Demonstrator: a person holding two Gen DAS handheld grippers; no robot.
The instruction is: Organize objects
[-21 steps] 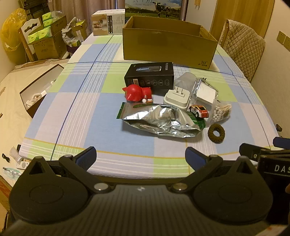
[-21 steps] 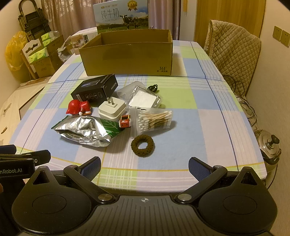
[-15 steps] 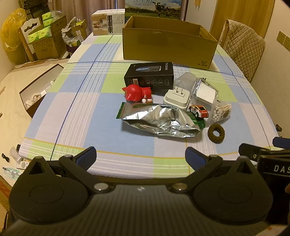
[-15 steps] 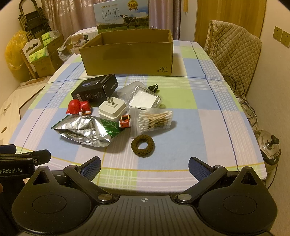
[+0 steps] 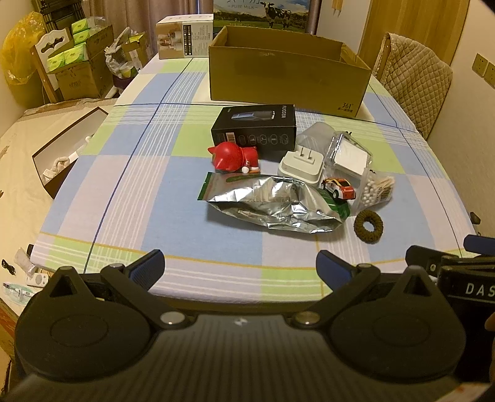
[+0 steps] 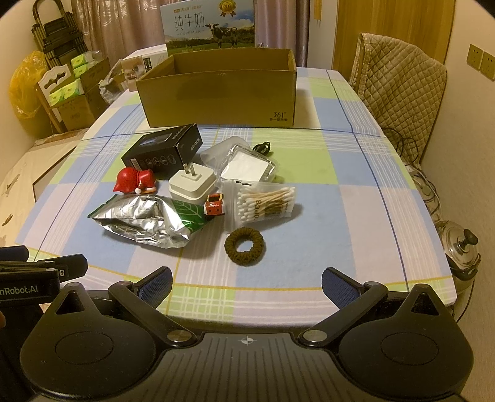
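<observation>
Right wrist view: foil pouch (image 6: 148,221) (crumpled) fronts cardboard box (image 6: 216,92); hair tie (image 6: 244,245) nearer; both tools (image 6: 246,283) (image 5: 239,267) gape, empty.

**Surroundings: items outside the sorting**

A milk carton (image 6: 210,26) stands upright behind the far edge of the table (image 6: 365,210), with a white printed box (image 5: 185,37) at the far left corner. Off the left edge: stacked cartons (image 5: 82,71) holding green packs, a yellow bag (image 5: 14,55), and an open dark-rimmed box (image 5: 66,148) on the floor. A quilted chair (image 6: 402,89) stands off the far right corner. A steel pot (image 6: 461,247) sits on the floor off the right edge. Wall sockets (image 6: 481,60) are mounted on the right wall.
</observation>
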